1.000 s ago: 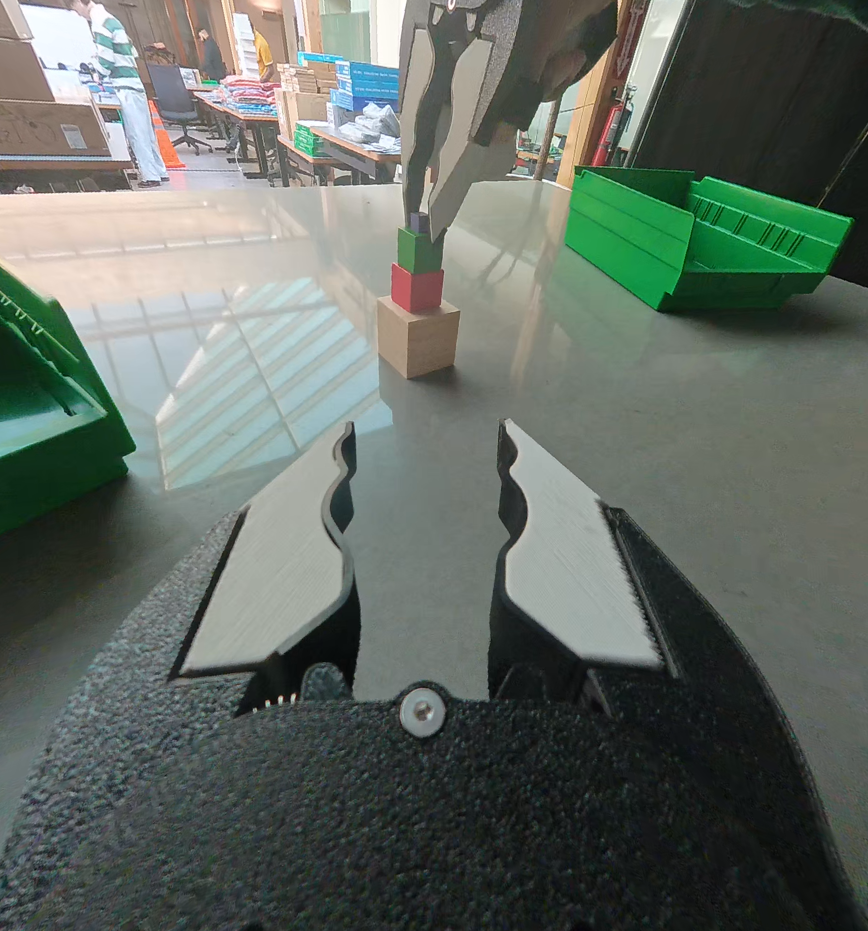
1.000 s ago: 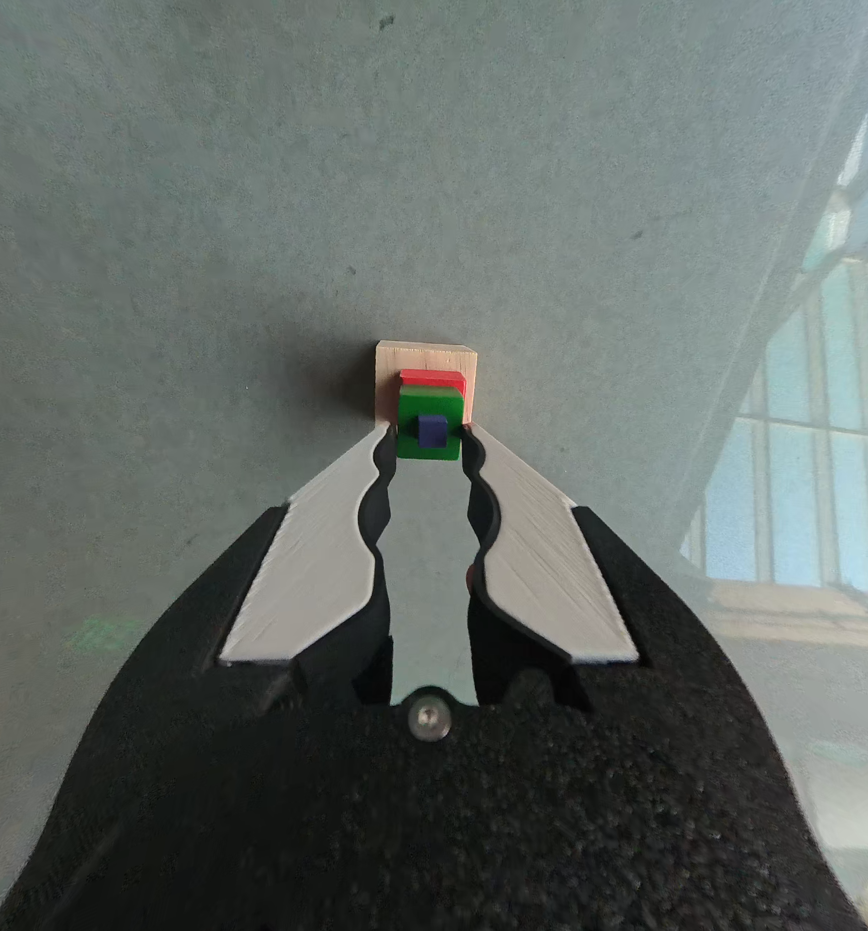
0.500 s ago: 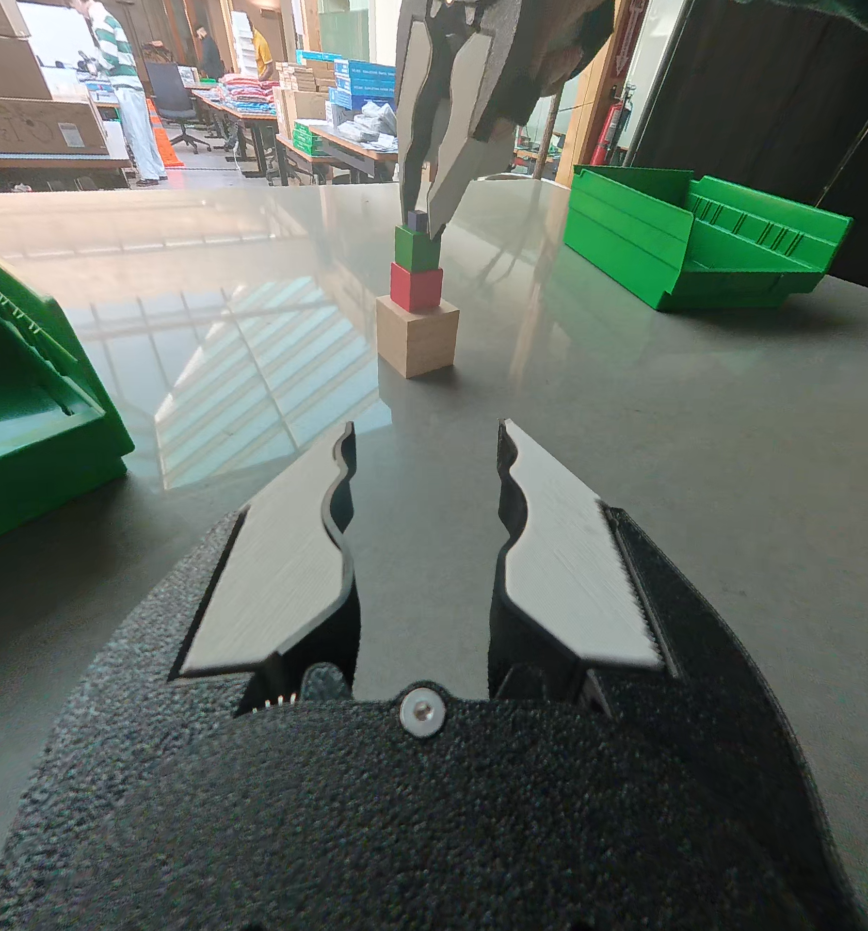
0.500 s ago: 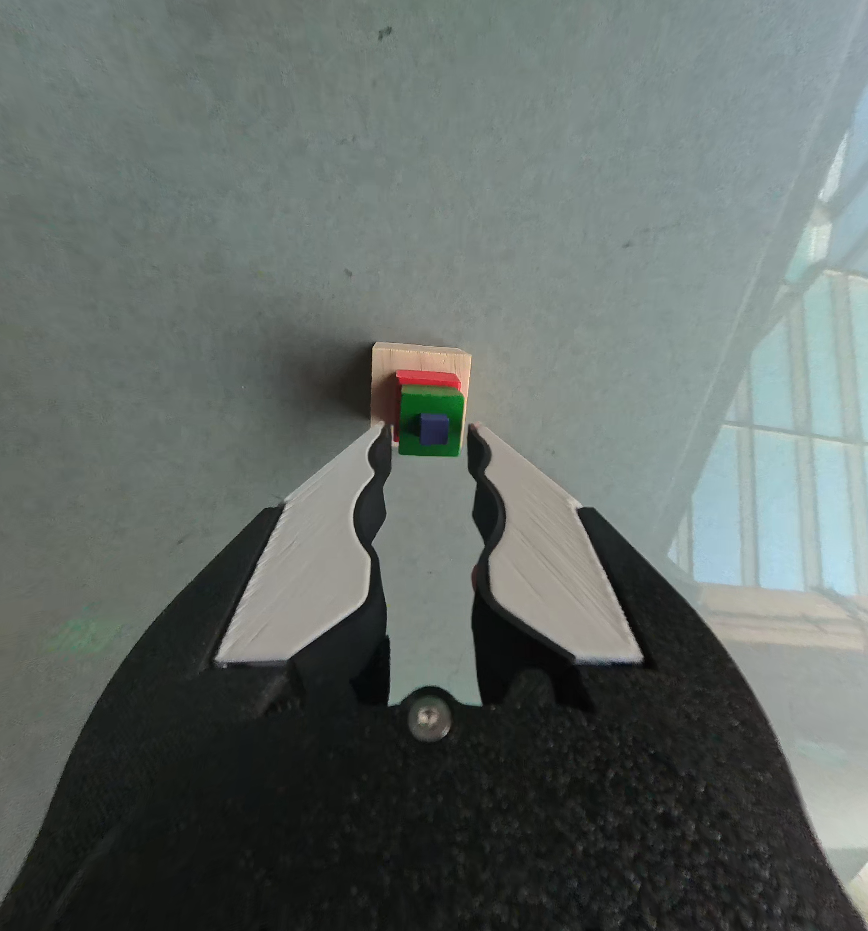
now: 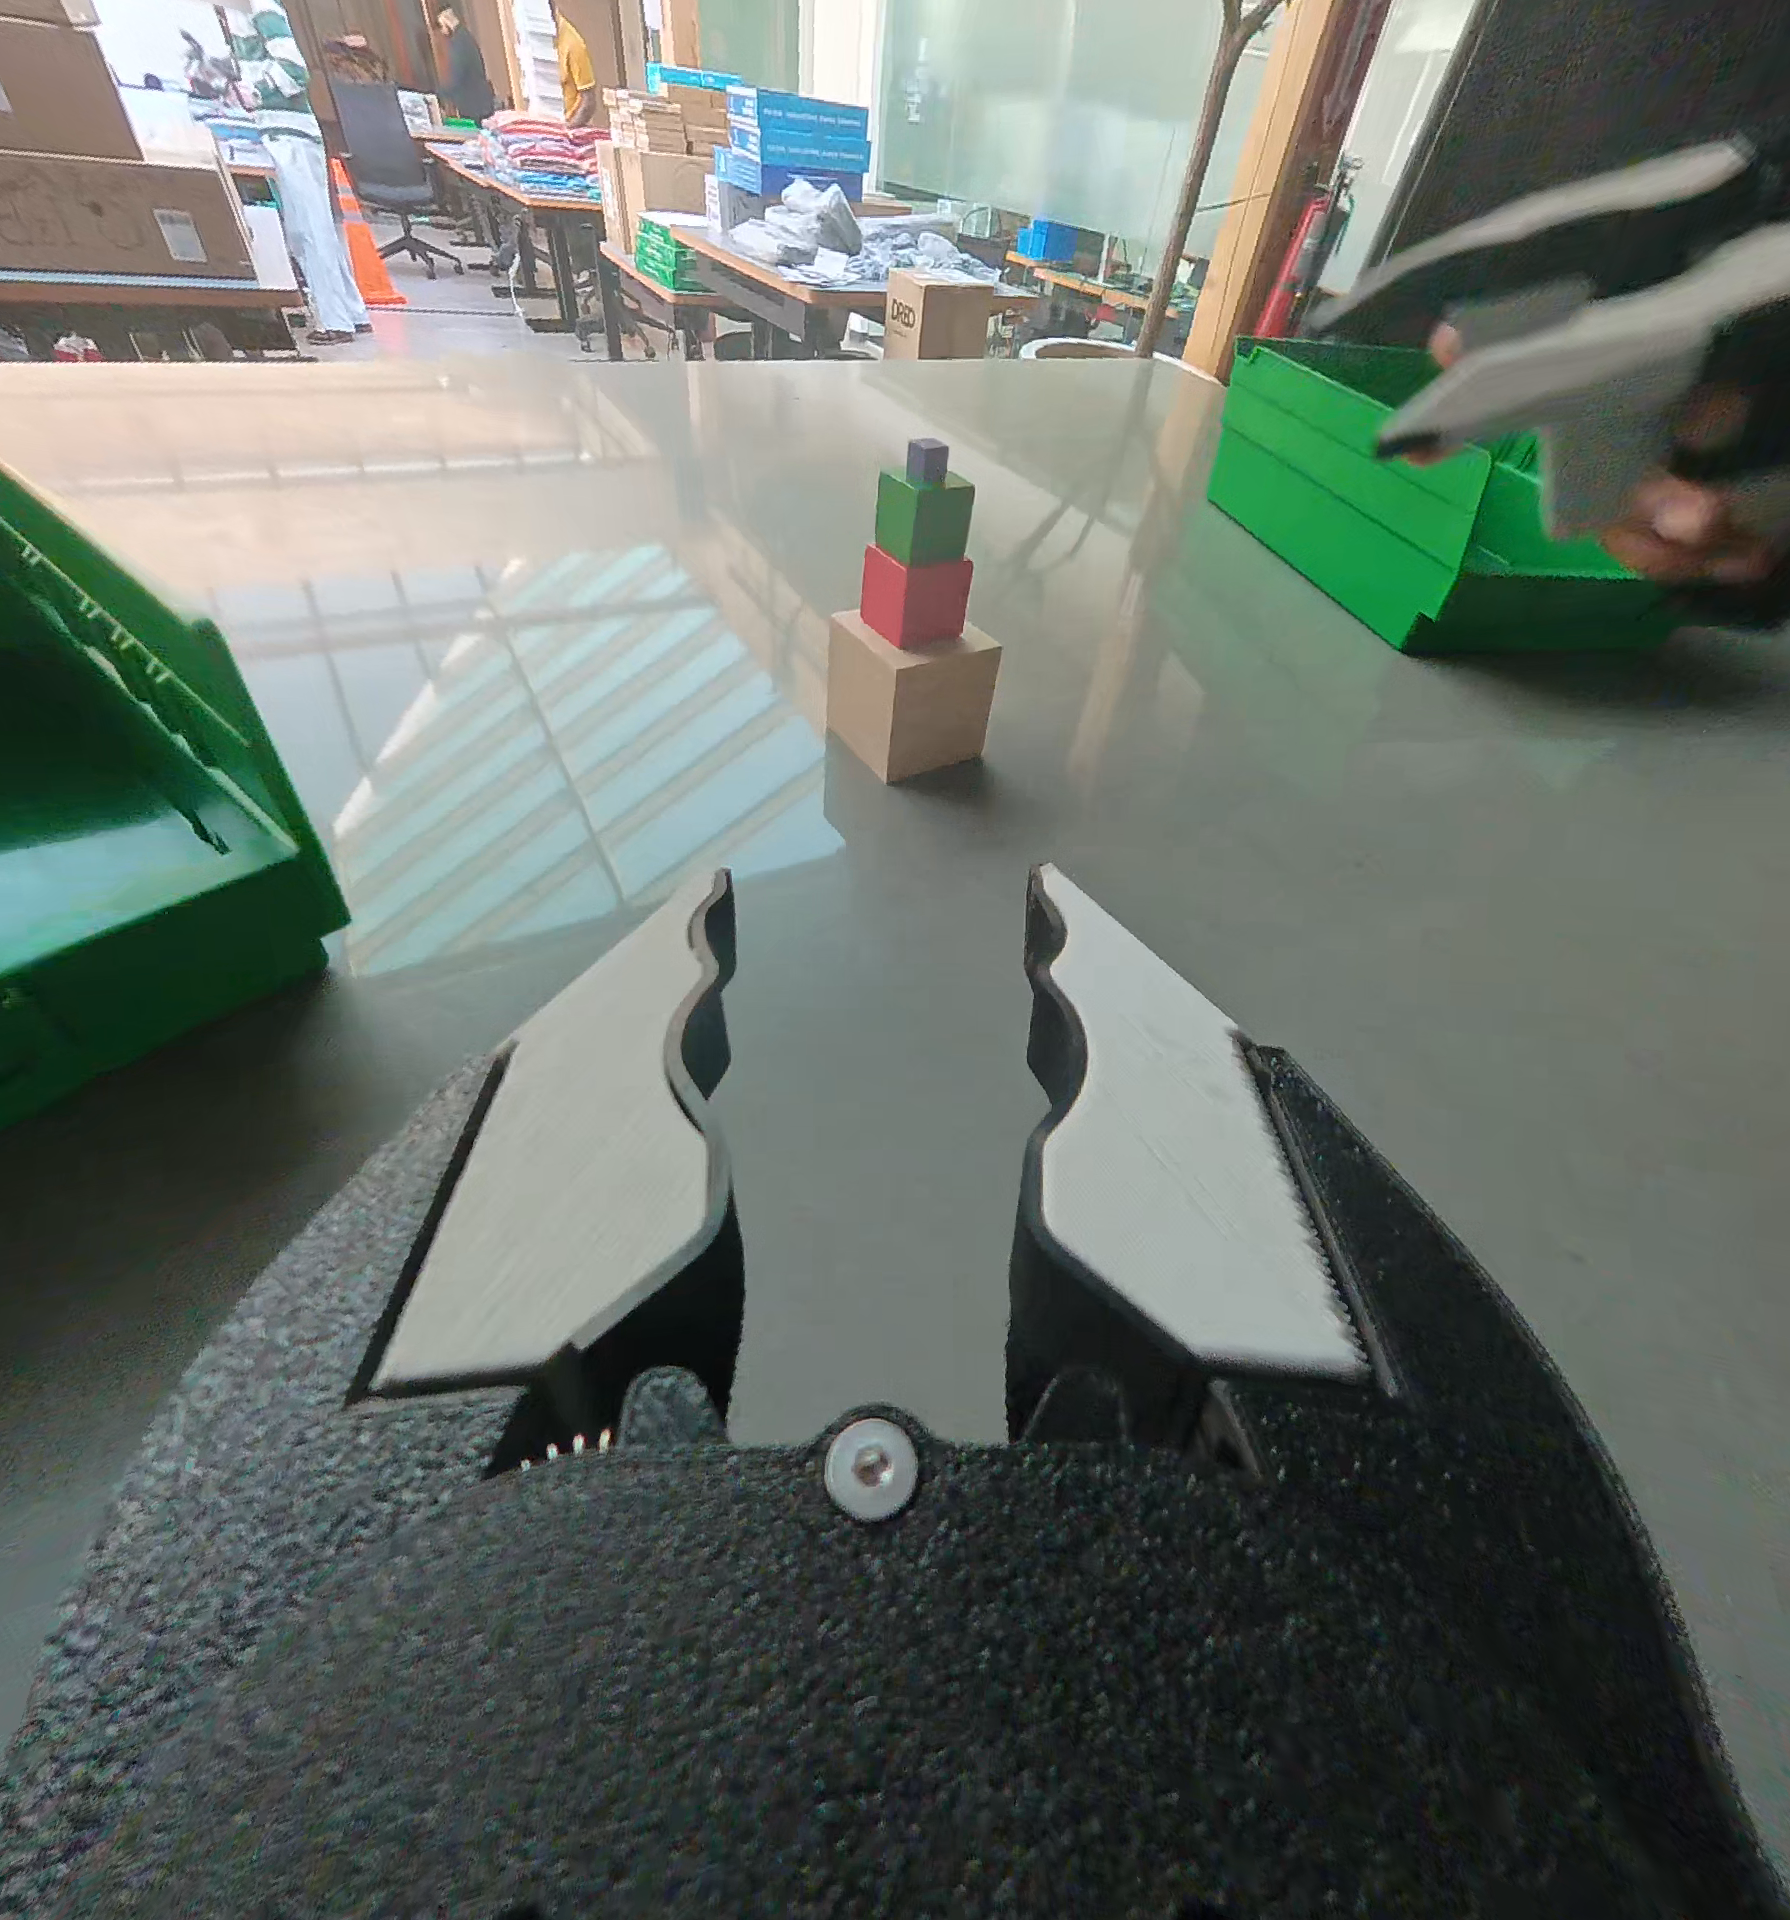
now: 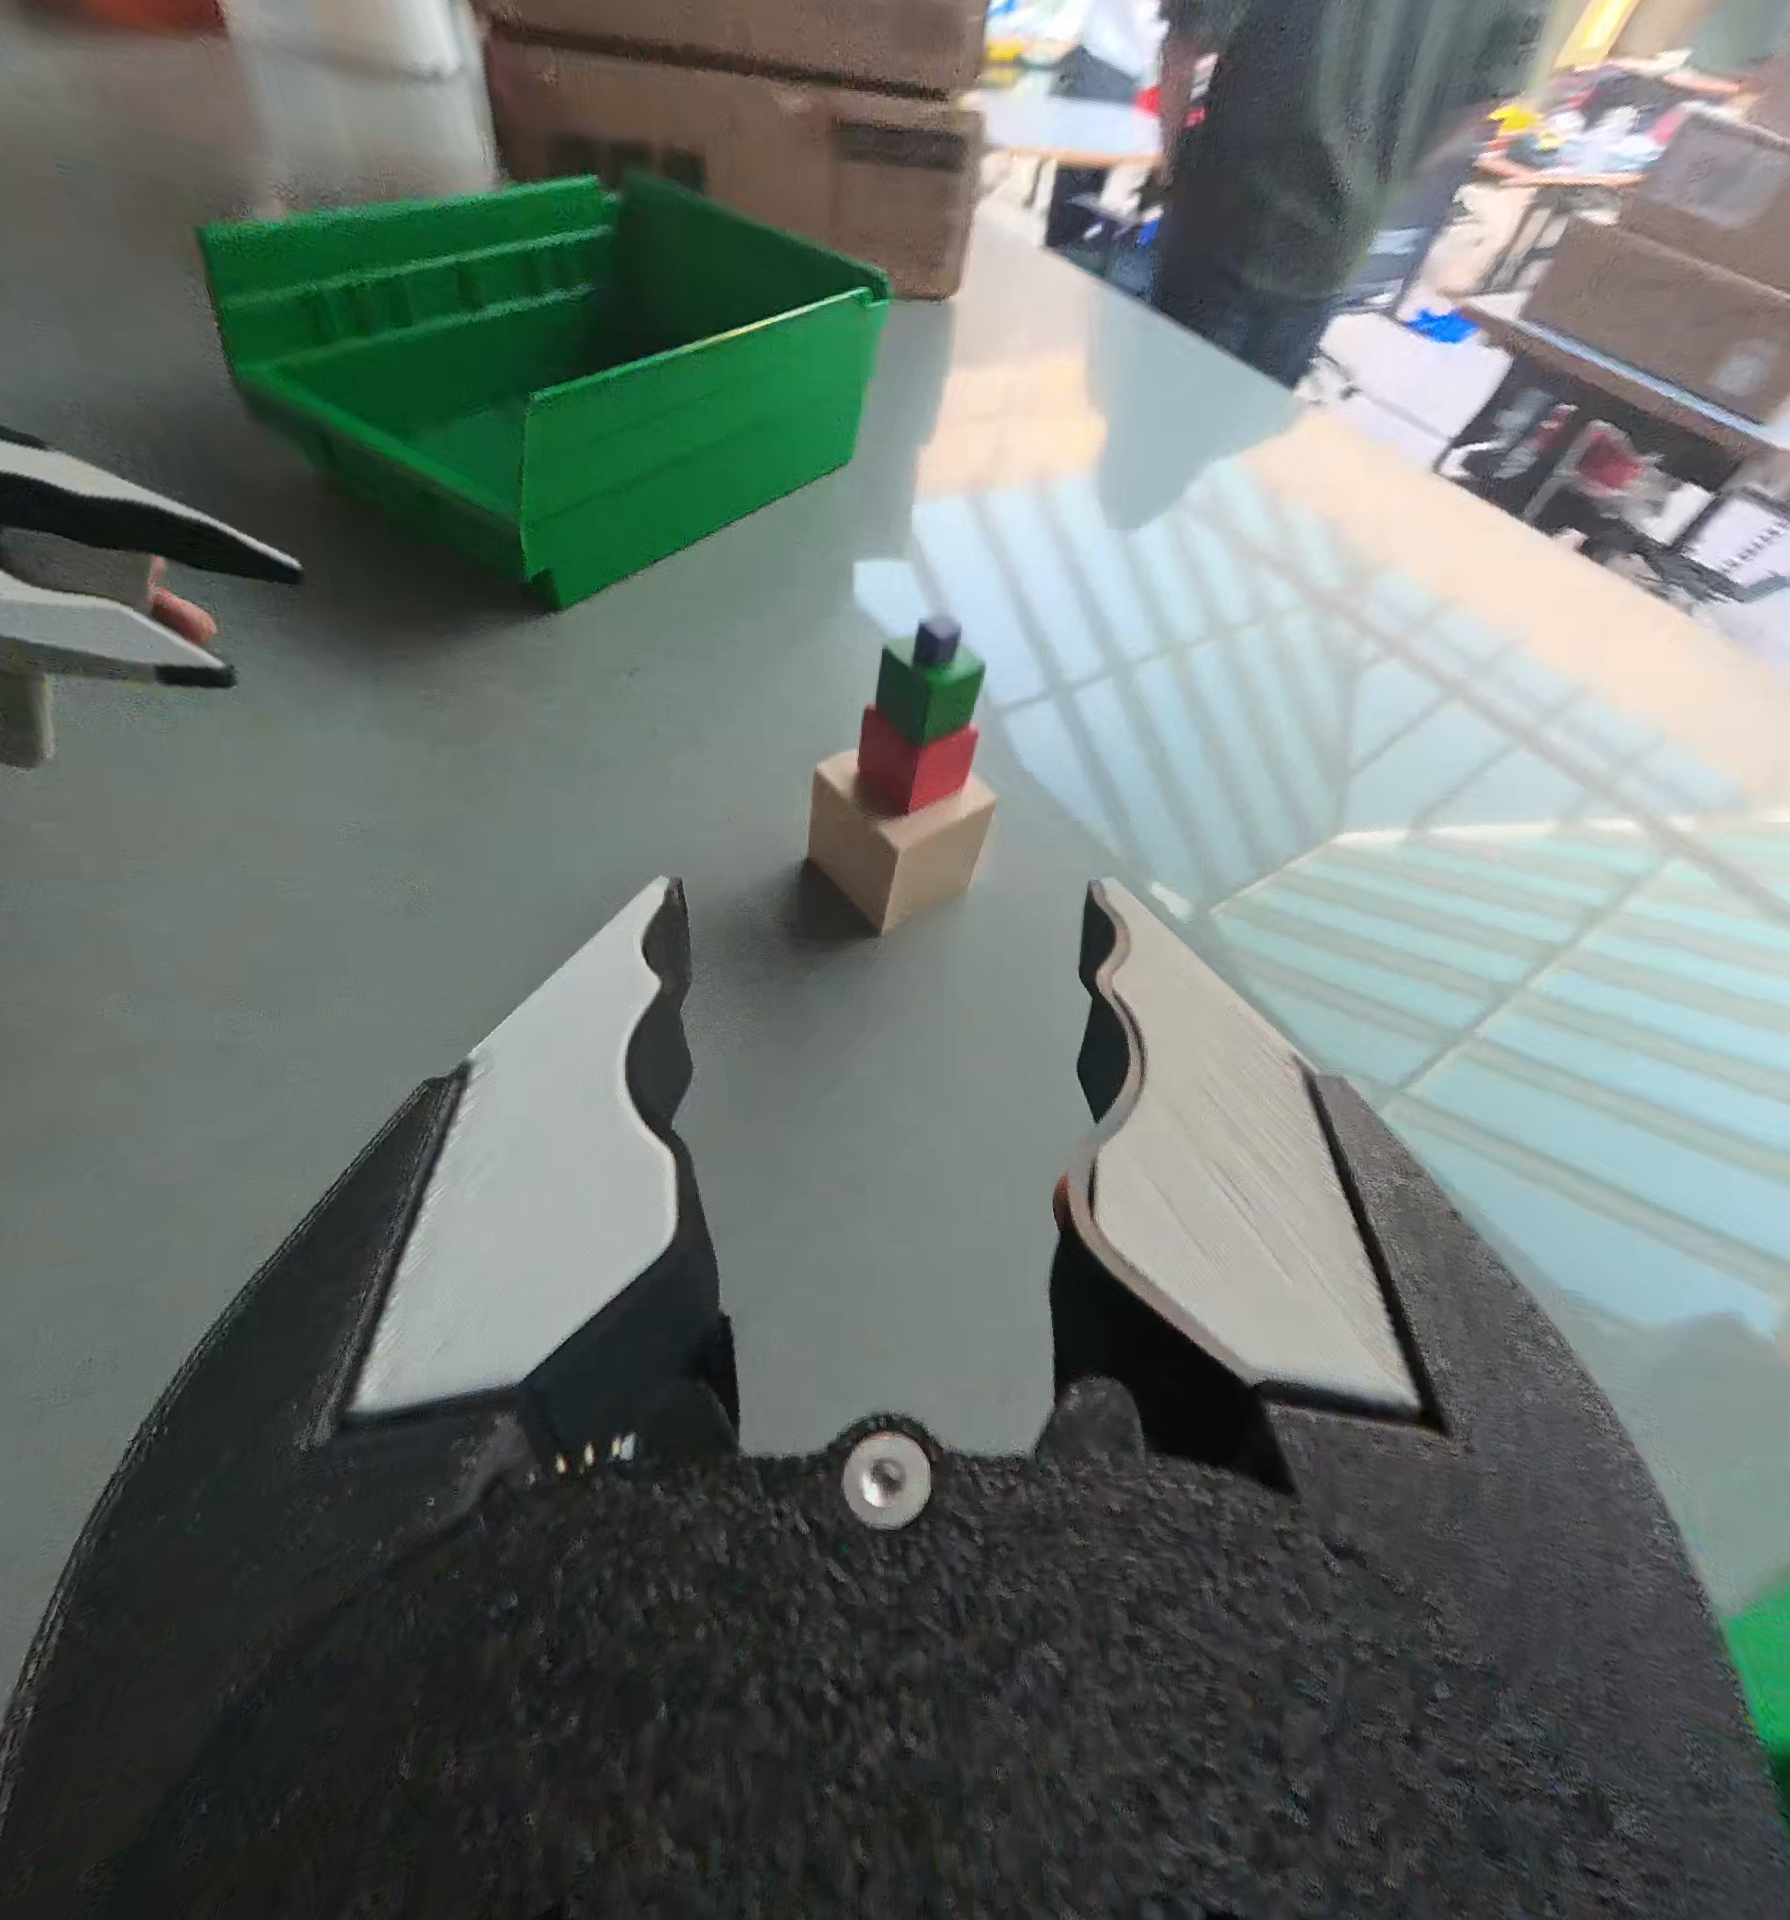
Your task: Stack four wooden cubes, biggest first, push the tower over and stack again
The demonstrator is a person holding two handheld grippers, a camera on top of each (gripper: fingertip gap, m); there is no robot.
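Note:
A stack of cubes stands on the grey table (image 5: 1390, 987): a wooden cube (image 5: 912, 691) at the bottom, then a red cube (image 5: 917, 594), a green cube (image 5: 924, 514) and a small dark blue cube (image 5: 926, 460) on top. My left gripper (image 5: 878, 904) is open and empty, low over the table a short way before the stack. My right gripper (image 6: 883, 914) is open and empty, also short of the stack (image 6: 912, 769). It shows in the left wrist view at the upper right (image 5: 1353, 384), well clear of the stack. The left gripper shows at the left edge of the right wrist view (image 6: 259, 623).
A green bin (image 5: 91, 831) lies at the left of the left wrist view and another green bin (image 5: 1369, 520) at the right, behind the right gripper. The first bin shows beyond the stack in the right wrist view (image 6: 558, 395). Cardboard boxes (image 6: 745, 125) and a person stand past the table edge. Between my right fingertips and the green cube (image 5: 924, 514) there is roughly 15 centimeters.
My right gripper has left the top of the stack, drawn back to the right and opened wider; its view swung from straight down to nearly level. The left gripper has stayed put.

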